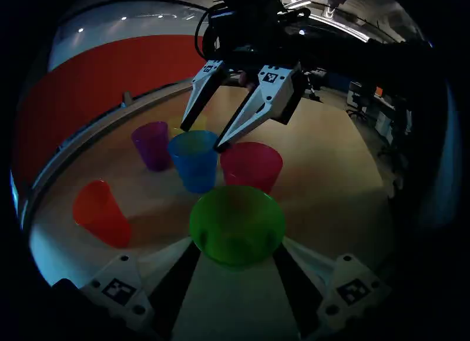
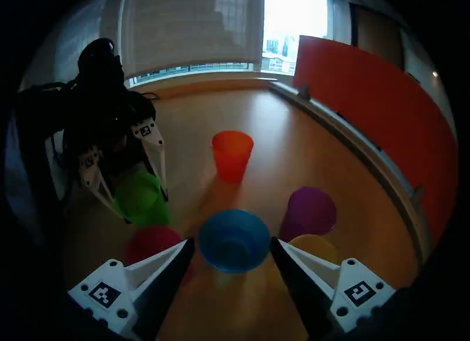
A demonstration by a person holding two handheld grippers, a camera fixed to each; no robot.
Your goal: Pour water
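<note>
A pale wooden tabletop (image 1: pixel 335 165) runs out ahead of me, with a long red partition (image 1: pixel 106 77) along one edge and a bright window (image 2: pixel 288 30) at the far end.

Six plastic cups stand on it, all upright as far as I can see. In the left gripper view, my left gripper (image 1: pixel 237 242) has the green cup (image 1: pixel 238 223) between its fingers. Both inner pads meet the cup's sides just under the rim, so it is clamped on it. Past the green cup stand the blue cup (image 1: pixel 197 162) and the magenta cup (image 1: pixel 251 165), side by side. The purple cup (image 1: pixel 151 144) is just left of the blue one, and the yellow cup (image 1: pixel 176 125) peeks out behind them. The orange cup (image 1: pixel 101 213) sits apart at the left, near the tabletop's edge.

My right gripper (image 1: pixel 201 137) reaches down from above in that view, its white fingers on either side of the blue cup's rim. In the right gripper view the blue cup lies between those fingers, mouth towards me. The fingertips sit very close to its rim on both sides. I cannot tell whether they press on it or stand just clear. In this view too, the green cup sits between my left gripper's fingers, off to the left.
</note>
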